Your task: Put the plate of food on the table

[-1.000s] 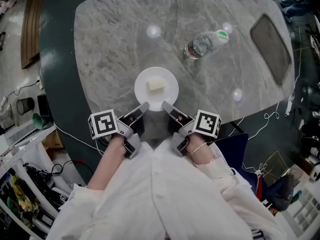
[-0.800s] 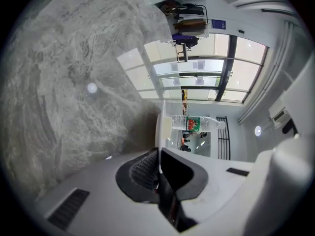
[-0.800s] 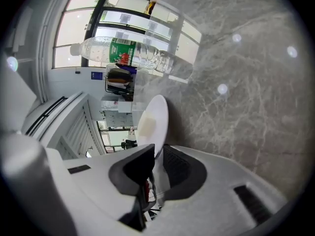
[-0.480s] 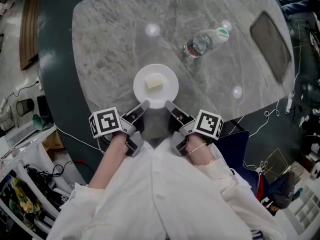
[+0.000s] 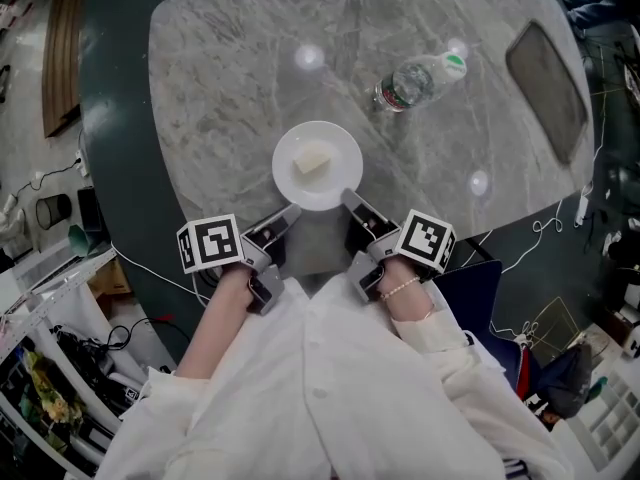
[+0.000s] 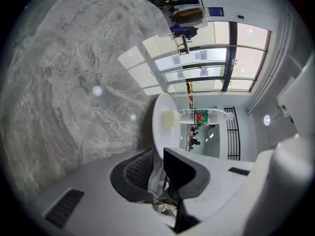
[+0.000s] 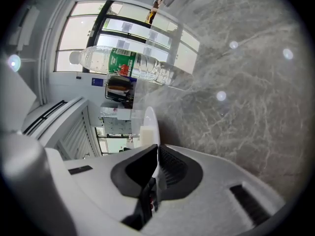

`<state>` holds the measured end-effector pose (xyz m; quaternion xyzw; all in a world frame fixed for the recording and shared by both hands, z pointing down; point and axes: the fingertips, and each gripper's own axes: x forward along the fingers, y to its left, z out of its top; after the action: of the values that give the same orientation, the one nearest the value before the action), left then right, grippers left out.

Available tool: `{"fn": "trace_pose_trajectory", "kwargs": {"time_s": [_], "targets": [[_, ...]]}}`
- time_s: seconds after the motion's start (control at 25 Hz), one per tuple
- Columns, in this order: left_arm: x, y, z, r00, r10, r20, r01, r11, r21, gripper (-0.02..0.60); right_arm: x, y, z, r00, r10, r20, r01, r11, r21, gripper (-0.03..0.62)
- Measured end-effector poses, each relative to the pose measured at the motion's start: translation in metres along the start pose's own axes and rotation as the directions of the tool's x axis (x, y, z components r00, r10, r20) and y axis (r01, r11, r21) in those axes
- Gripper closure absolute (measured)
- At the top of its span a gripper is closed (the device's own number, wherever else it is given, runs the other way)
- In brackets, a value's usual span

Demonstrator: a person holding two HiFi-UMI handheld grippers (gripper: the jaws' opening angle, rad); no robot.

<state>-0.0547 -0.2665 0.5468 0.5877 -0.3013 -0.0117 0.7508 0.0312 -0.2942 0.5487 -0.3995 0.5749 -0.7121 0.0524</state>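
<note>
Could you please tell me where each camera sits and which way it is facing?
Head view: on the person's head, looking steeply down at the table, plate and bottle; shows both arms, white sleeves, left gripper and right gripper.
Left gripper view: rides that gripper, looking along its jaws, which clamp the plate's rim.
Right gripper view: likewise from the other side; its jaws have just been closing on the rim.
Shared: both gripper views show plate and bottle.
</note>
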Motion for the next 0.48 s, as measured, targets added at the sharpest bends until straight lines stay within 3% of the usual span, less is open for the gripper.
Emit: {"fn": "trace_pose_trajectory", "kwargs": {"time_s": [0.24, 0.48], "targets": [[-0.001, 0.005, 0.004, 1.0, 0.02, 0.014, -0.019, 1.0, -0.003, 0.529, 0.001, 0.005, 0.003, 1.0, -0.019, -0.006, 0.018, 0.989, -0.147, 0.582], [0.004, 0.011, 0.006, 1.0, 0.024, 0.014, -0.024, 0.999, -0.033, 0.529, 0.007, 0.004, 0.011, 0.993, -0.114, -0.028, 0.095, 0.917, -0.387, 0.582]]}}
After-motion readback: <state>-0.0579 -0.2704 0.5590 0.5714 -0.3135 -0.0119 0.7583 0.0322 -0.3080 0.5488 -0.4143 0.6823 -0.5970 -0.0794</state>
